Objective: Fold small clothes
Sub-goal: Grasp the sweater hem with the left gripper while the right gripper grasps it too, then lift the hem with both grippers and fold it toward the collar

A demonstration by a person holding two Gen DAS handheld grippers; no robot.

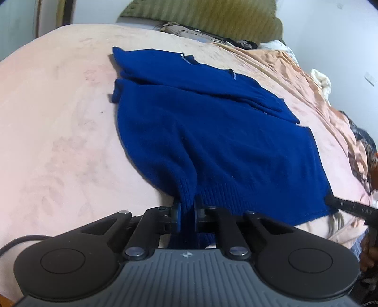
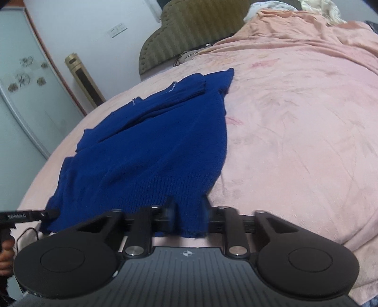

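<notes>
A blue knitted sweater lies spread flat on a pink blanket that covers a bed, its ribbed hem nearest the cameras and its sleeves folded across the upper part. The left gripper pinches a bunched fold of the ribbed hem, its two black pads pressed close with the knit squeezed between them. The right gripper holds the other hem corner, its pads standing a little further apart with a wider strip of the blue knit clamped between them; this part of the right wrist view is blurred, so the exact contact is hard to read. In the left wrist view the tip of the other tool shows at the sweater's far hem corner on the right edge, and in the right wrist view the other tool and part of a hand show at the left edge. Beyond the sweater stands an olive ribbed headboard, with rumpled orange bedding and pale cloth heaped beside it. A tall gold-coloured floor unit and a pale flower-printed cabinet door stand by the wall. Nothing lies on the sweater itself.
</notes>
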